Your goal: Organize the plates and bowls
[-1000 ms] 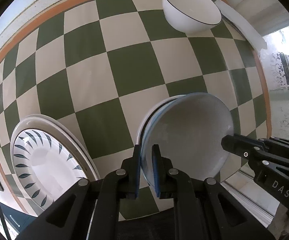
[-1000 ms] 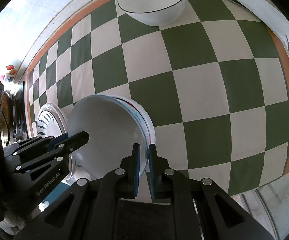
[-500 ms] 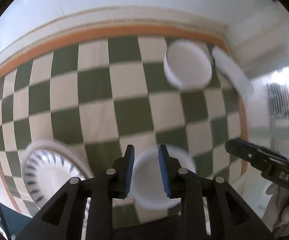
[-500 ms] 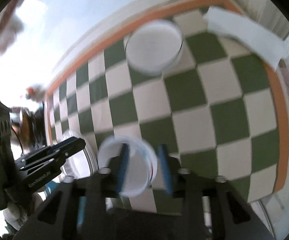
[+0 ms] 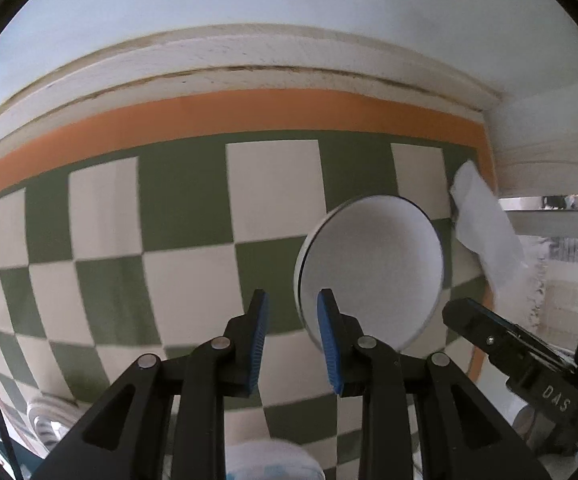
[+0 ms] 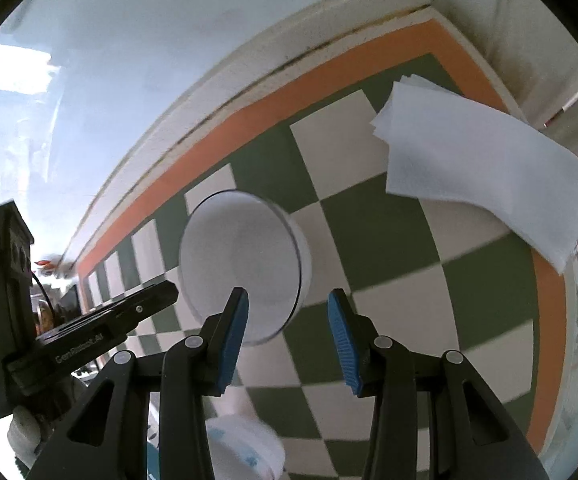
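A white bowl with a thin dark rim [image 5: 373, 276] stands on the green and white checked cloth, just ahead and right of my left gripper [image 5: 291, 340], which is open and empty. In the right wrist view the same bowl [image 6: 241, 268] lies ahead and left of my right gripper [image 6: 287, 328], also open and empty. The stacked white bowls with blue marks [image 5: 273, 462] lie blurred below the left fingers and also below the right fingers [image 6: 245, 448]. A patterned plate's edge [image 5: 45, 420] shows at the lower left.
A folded white paper towel [image 6: 489, 168] lies at the cloth's far right corner, also in the left wrist view [image 5: 485, 236]. A white wall and ledge [image 5: 249, 60] bound the far side. The cloth's orange border [image 6: 549, 320] marks the right edge.
Both grippers have opened, let go of the stacked bowls and moved forward towards the far white bowl. The stack now lies below and behind the fingers.
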A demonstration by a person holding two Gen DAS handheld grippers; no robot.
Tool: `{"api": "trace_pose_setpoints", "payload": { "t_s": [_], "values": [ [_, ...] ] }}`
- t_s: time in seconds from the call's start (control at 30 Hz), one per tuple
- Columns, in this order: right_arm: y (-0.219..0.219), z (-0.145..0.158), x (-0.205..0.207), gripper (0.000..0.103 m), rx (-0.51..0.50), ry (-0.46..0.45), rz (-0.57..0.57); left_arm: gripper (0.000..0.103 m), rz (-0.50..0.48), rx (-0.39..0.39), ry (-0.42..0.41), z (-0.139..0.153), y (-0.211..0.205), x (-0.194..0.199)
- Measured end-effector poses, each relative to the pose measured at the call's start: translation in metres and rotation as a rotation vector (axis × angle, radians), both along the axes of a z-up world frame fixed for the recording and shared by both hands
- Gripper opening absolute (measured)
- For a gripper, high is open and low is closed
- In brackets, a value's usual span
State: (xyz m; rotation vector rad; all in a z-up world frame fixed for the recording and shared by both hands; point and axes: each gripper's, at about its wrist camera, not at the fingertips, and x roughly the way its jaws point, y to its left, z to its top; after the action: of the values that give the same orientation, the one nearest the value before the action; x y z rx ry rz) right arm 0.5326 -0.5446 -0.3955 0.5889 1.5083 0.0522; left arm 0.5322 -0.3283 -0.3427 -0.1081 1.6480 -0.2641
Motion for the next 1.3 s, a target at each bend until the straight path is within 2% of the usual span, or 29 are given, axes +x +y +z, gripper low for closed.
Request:
{"api": "trace_pose_setpoints", "payload": {
  "t_s": [0.17,0.37,0.4,0.47,0.57,0.77,1.0,1.3],
  "values": [
    [0.002,-0.022,0.017,0.045,-0.011,0.037,0.023,0.023,-0.046,0.025,0.017,-0.018,-0.016,0.009],
    [0.006,-0.036,0.028,0.044,-0.026,0.06,0.051,0.022,-0.068,0.035,0.005,-0.024,-0.021,0.012],
    [0.008,-0.038,0.029,0.043,-0.028,0.062,0.056,0.019,-0.069,0.038,0.006,-0.026,-0.021,0.013],
    [0.01,-0.041,0.032,0.029,-0.035,0.068,0.069,0.012,-0.068,0.03,0.011,-0.029,-0.022,0.012],
    [0.013,-0.044,0.032,0.01,-0.046,0.08,0.087,0.01,-0.07,0.027,0.012,-0.033,-0.022,0.01],
    [0.017,-0.044,0.032,0.009,-0.079,0.076,0.101,0.01,-0.073,0.028,0.005,-0.033,-0.024,0.004],
    [0.024,-0.034,0.022,0.009,-0.075,0.068,0.101,0.01,-0.064,0.018,-0.018,-0.016,-0.018,-0.012],
    [0.038,0.02,-0.012,0.009,-0.087,0.01,0.11,0.01,-0.068,-0.017,-0.085,0.032,0.002,-0.036]
  ]
}}
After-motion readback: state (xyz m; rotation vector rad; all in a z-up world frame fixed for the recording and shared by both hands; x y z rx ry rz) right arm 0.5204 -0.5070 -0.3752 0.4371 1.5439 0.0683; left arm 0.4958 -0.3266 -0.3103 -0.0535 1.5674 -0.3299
